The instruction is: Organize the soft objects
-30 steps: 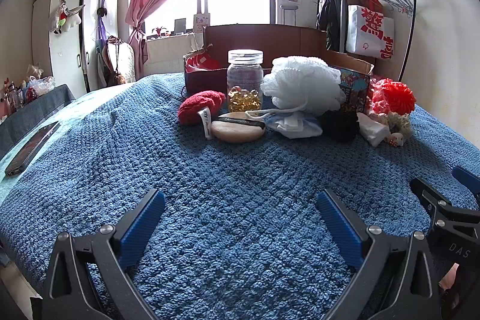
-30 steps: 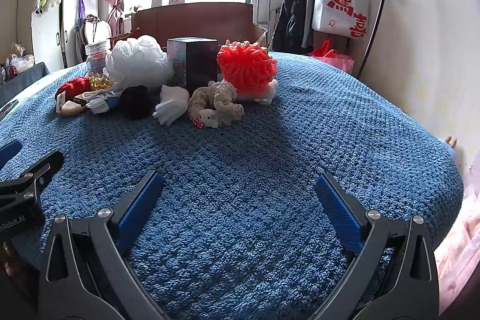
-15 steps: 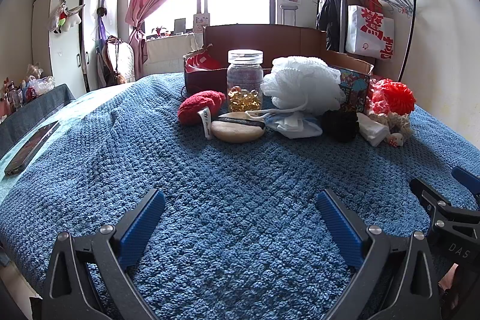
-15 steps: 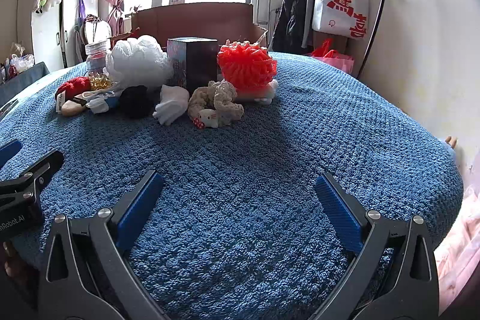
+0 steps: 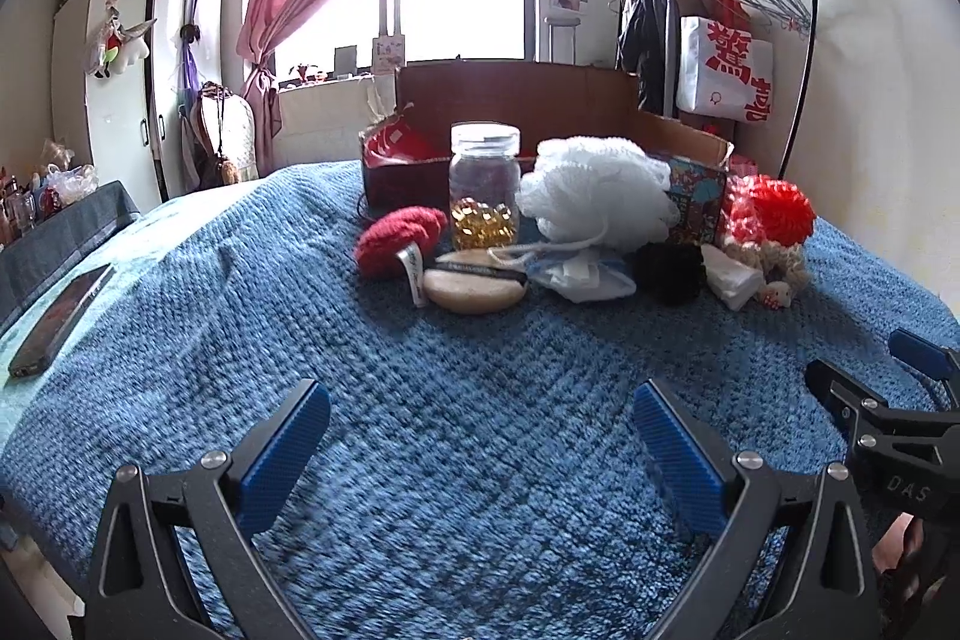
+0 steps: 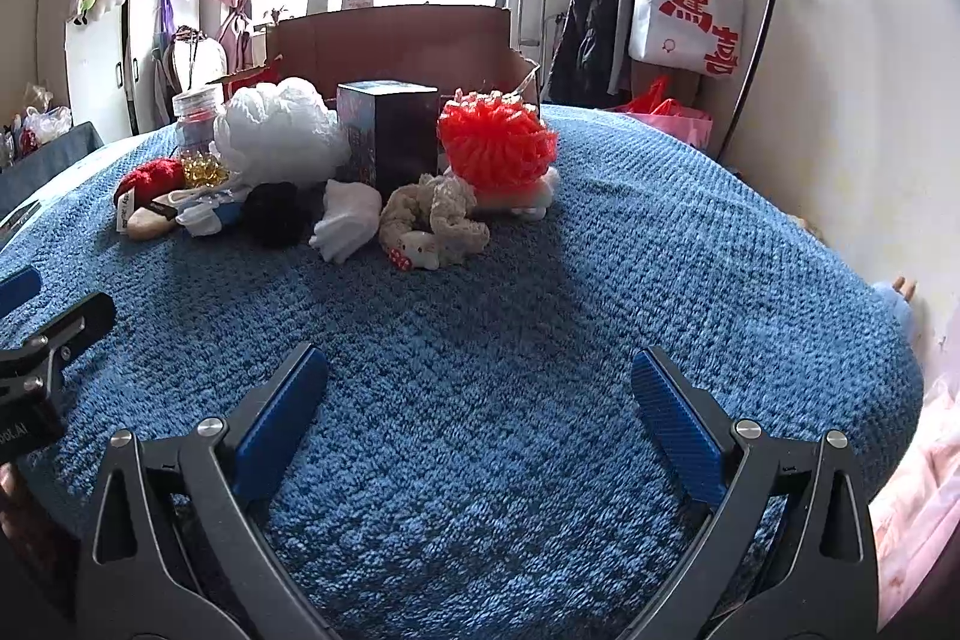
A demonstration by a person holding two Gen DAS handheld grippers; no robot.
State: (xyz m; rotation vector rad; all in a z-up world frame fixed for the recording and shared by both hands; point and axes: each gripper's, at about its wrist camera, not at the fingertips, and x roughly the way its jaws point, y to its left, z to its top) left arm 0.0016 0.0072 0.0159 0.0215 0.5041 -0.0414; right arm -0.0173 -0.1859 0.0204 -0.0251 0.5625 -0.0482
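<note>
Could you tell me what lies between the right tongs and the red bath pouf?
Mostly bare blue blanket; the right wrist view shows right tongs, open, and only a beige crochet piece before the red pouf.

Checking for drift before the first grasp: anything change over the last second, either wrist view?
Nothing visibly changed. The left tool and right tool are both open and empty above the blue blanket, short of the pile. The white bath pouf, red bath pouf and glass jar sit where they were.
</note>
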